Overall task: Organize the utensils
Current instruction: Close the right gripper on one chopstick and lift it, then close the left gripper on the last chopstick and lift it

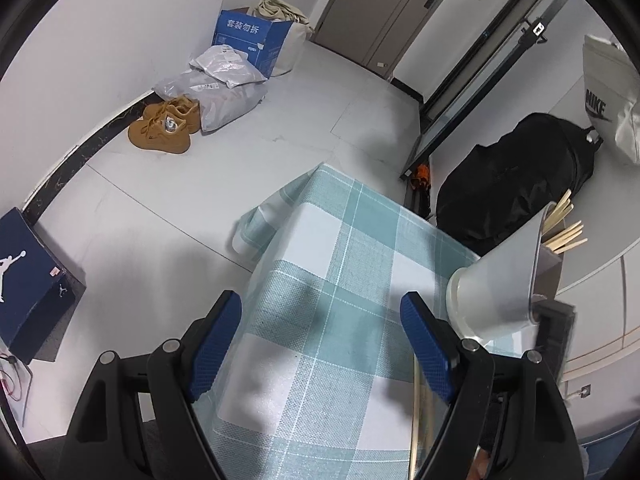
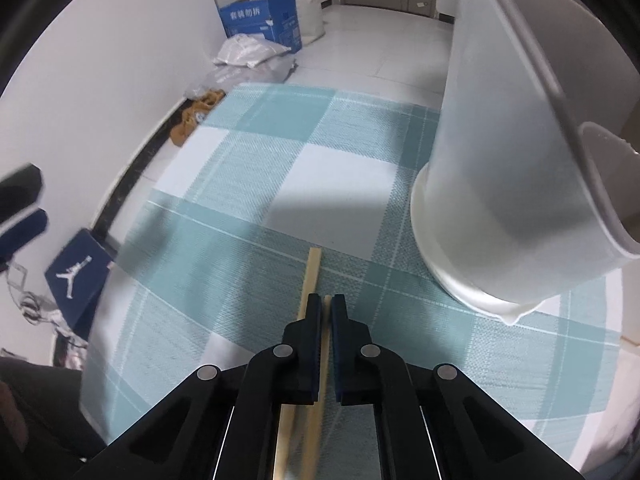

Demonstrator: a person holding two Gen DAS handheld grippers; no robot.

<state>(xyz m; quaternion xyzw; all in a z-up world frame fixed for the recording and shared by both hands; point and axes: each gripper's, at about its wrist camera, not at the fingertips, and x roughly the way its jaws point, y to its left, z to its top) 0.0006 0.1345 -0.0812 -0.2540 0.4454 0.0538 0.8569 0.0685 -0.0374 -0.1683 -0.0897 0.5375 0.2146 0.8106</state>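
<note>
Chopsticks are the business here: the right tongs (image 2: 327,308) are pinched nearly closed on a pale wooden chopstick (image 2: 325,344) that runs back between the two dark blue pads, while a second, flat wooden chopstick (image 2: 311,276) lies on the cloth just beside the left pad, its far end pointing up the table; whether that one is also caught I cannot tell. Gripping near the tip looks like a way to lift the stick clear and swing it toward the tall white plastic utensil holder (image 2: 492,184), which stands close on the right, near enough that only a short carry seems needed. From the left wrist view the same white holder (image 1: 500,276) already has a bundle of pale wooden chopsticks (image 1: 566,226) sticking out of its mouth, so the sorting seems well along. The left tongs (image 1: 320,344) stand wide apart with nothing between the blue ribbed pads, hanging over the cloth and apparently waiting or ready to steady the holder. The table wears a teal-and-white checked woven tablecloth (image 1: 340,240) whose corner droops over the far edge. Around it is a pale tiled floor with tan suede shoes (image 1: 166,126), a blue cardboard box (image 1: 252,38), a navy shoebox (image 1: 30,280), and a black backpack (image 1: 512,192).
</note>
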